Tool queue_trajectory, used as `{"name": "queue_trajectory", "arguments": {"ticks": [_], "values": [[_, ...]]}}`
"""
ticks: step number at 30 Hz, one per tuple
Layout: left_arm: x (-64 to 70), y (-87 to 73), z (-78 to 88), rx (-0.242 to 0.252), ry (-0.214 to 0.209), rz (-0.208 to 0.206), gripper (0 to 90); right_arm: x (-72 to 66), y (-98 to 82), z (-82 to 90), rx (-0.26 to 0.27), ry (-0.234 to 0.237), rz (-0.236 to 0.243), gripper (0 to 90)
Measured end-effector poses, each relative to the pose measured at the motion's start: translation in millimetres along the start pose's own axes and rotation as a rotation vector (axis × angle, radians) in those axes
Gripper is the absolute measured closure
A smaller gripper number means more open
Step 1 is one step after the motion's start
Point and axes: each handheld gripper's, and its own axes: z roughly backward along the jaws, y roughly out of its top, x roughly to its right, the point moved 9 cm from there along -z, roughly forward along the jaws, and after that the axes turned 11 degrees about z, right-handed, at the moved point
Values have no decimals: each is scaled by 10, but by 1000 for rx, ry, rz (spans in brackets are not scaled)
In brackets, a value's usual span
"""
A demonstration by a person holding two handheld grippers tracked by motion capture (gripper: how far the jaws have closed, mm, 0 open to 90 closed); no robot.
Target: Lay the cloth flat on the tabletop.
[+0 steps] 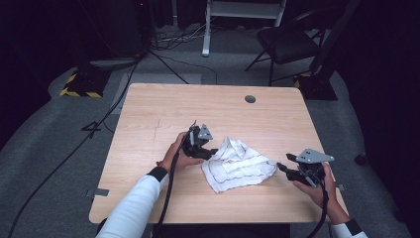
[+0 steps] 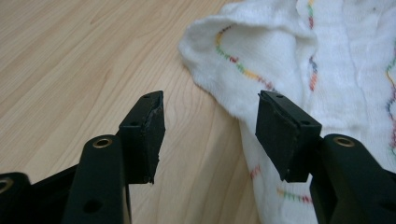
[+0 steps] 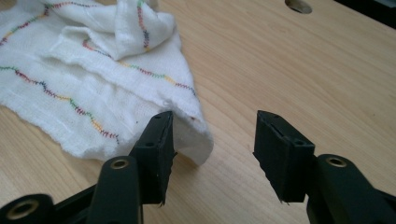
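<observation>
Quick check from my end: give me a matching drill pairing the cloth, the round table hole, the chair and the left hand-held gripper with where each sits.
1 cloth
2 table hole
3 chair
4 left hand-held gripper

a on the floor beyond the table
b near the table's far edge
c crumpled between both hands
d jaws open at the cloth's left edge

Pairs: 1-c, 2-b, 3-a, 4-d

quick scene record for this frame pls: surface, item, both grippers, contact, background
surface: light wooden table, round hole near its far edge
item: white cloth with coloured stitching, crumpled and partly folded, lying on the table
left gripper: open, at the cloth's left edge, jaws empty
right gripper: open, at the cloth's right corner, jaws empty
contact: no pad presses on the cloth
background: black chair, floor cables
</observation>
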Motion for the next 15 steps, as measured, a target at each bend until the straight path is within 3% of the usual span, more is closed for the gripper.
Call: {"name": "queue_trajectory", "arguments": {"ticks": [8, 15], "values": [[-3, 128, -243, -12, -38, 32, 331, 14, 35, 27, 23, 0, -14, 474], [-16, 162, -526, -54, -41, 52, 294, -84, 7, -131, -30, 36, 28, 470]]}}
